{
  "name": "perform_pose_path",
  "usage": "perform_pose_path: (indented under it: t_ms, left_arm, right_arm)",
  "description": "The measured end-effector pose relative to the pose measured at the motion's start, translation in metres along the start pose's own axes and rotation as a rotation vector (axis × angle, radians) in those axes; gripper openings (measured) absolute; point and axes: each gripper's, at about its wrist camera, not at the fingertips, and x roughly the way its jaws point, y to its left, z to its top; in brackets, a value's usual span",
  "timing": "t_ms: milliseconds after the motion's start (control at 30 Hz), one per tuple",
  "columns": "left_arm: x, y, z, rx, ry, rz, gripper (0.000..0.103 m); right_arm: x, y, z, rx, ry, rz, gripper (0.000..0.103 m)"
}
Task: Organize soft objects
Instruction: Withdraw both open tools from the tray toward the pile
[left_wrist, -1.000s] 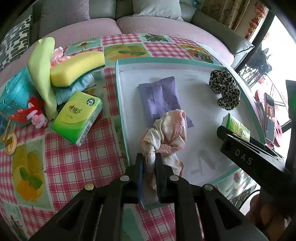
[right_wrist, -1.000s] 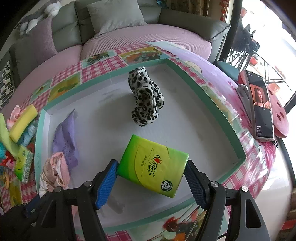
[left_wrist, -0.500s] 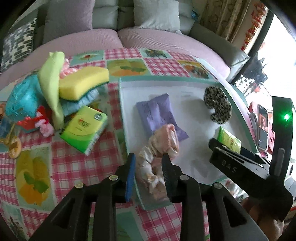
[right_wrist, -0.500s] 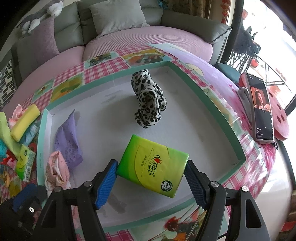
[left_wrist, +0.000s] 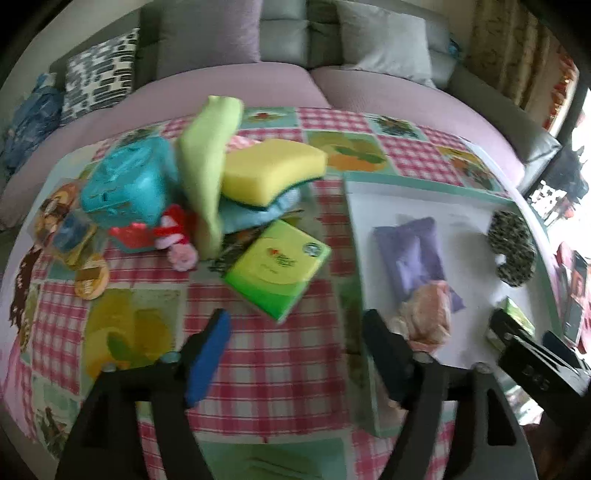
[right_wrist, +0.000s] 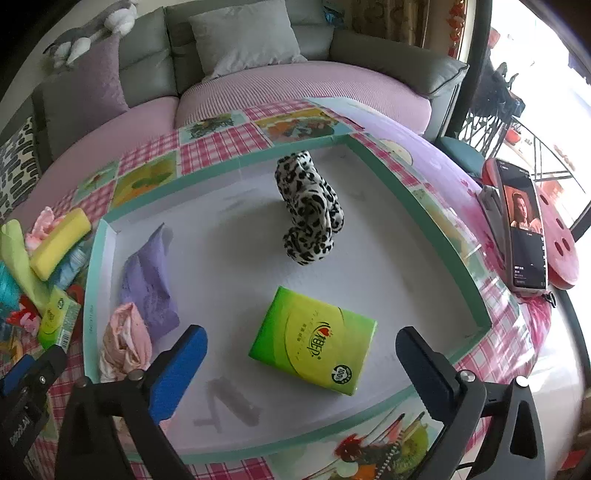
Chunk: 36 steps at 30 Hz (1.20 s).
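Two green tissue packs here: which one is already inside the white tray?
The green tissue pack lying flat on the tray floor, between the open right gripper fingers. The other pack sits outside on the checkered tablecloth, beside the pile.

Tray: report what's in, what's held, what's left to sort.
Done: the tray holds the leopard plush, purple pack, pink cloth and a green tissue pack. In hand: nothing; both grippers' jaws have just opened, empty. Left: the second tissue pack, yellow sponge and pile.

A home living room is shown: a grey sofa (right_wrist: 236, 55) with cushions (left_wrist: 384, 44) is seen behind the table (left_wrist: 258, 332), which is covered by a checked cloth.
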Motion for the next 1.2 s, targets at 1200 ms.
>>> perform_pose_path:
  t_ms: [1200]
  left_arm:
    - [-0.009,0.167,0.007,-0.433,-0.040,0.346,0.087]
  right_arm:
    - [-0.044,0.097,0.002,-0.182,-0.065,0.215,0.103]
